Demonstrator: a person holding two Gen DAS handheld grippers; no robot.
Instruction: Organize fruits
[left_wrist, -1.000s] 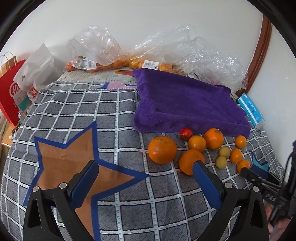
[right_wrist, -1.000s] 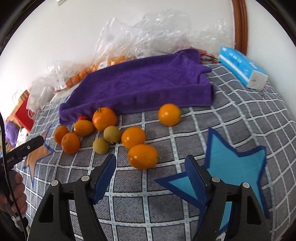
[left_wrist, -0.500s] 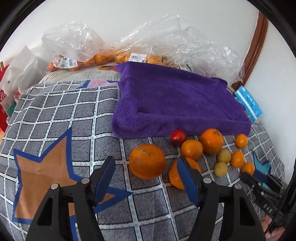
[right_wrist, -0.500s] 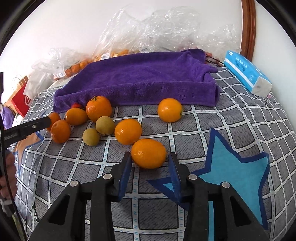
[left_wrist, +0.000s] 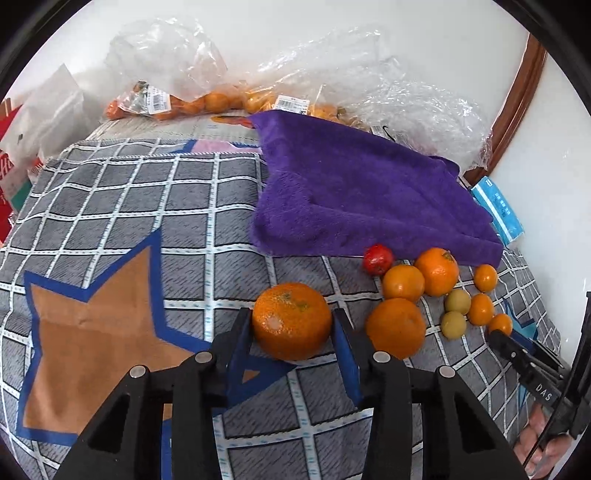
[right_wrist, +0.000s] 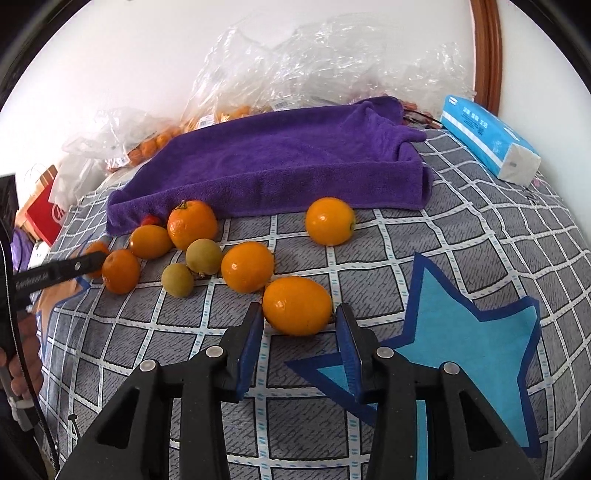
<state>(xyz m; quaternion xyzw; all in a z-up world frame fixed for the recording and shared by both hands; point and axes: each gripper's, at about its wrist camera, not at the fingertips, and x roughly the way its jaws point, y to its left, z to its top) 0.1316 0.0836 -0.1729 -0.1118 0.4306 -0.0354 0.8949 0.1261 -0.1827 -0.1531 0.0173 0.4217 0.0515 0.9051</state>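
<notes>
Where fingers gaped earlier, left gripper (left_wrist: 292, 325) closing round mandarin (left_wrist: 291, 320)

Each black hand-held gripper (left_wrist: 291, 332) has blue pads (left_wrist: 240, 343) and silver screws.

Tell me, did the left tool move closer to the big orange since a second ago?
Yes. The left tool came forward and now brackets the big orange, with the purple towel beyond; its jaws are closing around the fruit.
</notes>
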